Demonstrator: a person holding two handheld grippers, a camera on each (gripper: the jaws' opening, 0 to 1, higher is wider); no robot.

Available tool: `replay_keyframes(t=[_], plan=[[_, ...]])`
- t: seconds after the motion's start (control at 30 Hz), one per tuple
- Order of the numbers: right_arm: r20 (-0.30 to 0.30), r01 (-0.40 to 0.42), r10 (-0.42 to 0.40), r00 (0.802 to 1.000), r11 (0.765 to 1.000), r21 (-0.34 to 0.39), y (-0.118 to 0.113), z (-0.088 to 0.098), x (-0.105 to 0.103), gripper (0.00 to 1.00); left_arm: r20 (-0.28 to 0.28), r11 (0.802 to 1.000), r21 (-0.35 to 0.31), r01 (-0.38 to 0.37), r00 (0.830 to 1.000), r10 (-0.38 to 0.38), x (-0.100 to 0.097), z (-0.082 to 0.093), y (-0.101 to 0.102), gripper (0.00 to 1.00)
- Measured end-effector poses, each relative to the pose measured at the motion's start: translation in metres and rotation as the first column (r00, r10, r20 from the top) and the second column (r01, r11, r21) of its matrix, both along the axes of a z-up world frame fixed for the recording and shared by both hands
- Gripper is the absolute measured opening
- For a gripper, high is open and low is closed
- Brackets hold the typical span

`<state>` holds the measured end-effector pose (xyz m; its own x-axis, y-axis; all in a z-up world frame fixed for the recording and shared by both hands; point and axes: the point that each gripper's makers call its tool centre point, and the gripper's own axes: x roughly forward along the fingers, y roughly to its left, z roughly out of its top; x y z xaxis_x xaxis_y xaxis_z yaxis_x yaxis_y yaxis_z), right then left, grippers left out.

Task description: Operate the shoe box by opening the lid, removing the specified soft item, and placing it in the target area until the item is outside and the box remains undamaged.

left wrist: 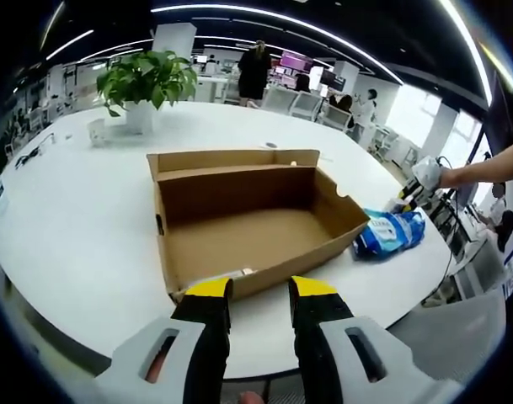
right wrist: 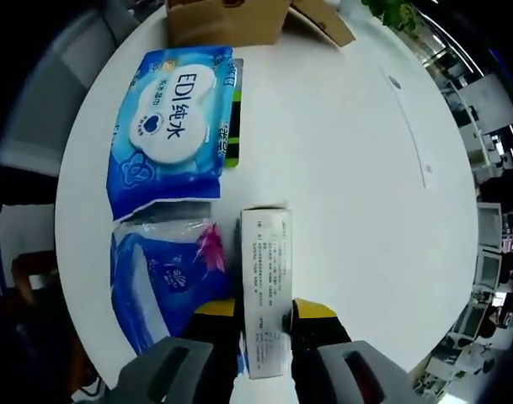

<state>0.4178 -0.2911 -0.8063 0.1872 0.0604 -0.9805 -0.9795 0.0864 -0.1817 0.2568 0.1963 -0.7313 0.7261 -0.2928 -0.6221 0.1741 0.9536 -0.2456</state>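
Right gripper view: your right tongs (right wrist: 266,310) clamp a white carton (right wrist: 265,290); left tongs (left wrist: 260,290) hang parted before the shoe box (left wrist: 254,220).

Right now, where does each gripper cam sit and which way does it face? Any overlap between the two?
Left gripper view: rides the left hand-held gripper at the table edge, facing across the round white table at the open brown cardboard shoe box; a person's outstretched forearm shows at right.
Right gripper view: rides the right hand-held gripper, looking down at the tabletop; jaws on a small white printed carton, blue wipes packs alongside.
Shared: table, shoe box, blue-and-white wet wipes pack.
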Motion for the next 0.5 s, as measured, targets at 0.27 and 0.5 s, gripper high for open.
replay_keyframes(t=[0.27,0.5], plan=[[0.027,0.028,-0.028,0.999,0.999,0.017,-0.001,0.015,-0.004,0.21,0.002,1.000,-0.005,0.012,1.000,-0.012,-0.002,0.002,-0.005,0.26],[0.070,0.090,-0.095,0.993,0.994,0.070,0.010,0.037,-0.008,0.24,0.002,0.999,-0.013,0.029,1.000,-0.029,-0.005,0.004,-0.011,0.26]])
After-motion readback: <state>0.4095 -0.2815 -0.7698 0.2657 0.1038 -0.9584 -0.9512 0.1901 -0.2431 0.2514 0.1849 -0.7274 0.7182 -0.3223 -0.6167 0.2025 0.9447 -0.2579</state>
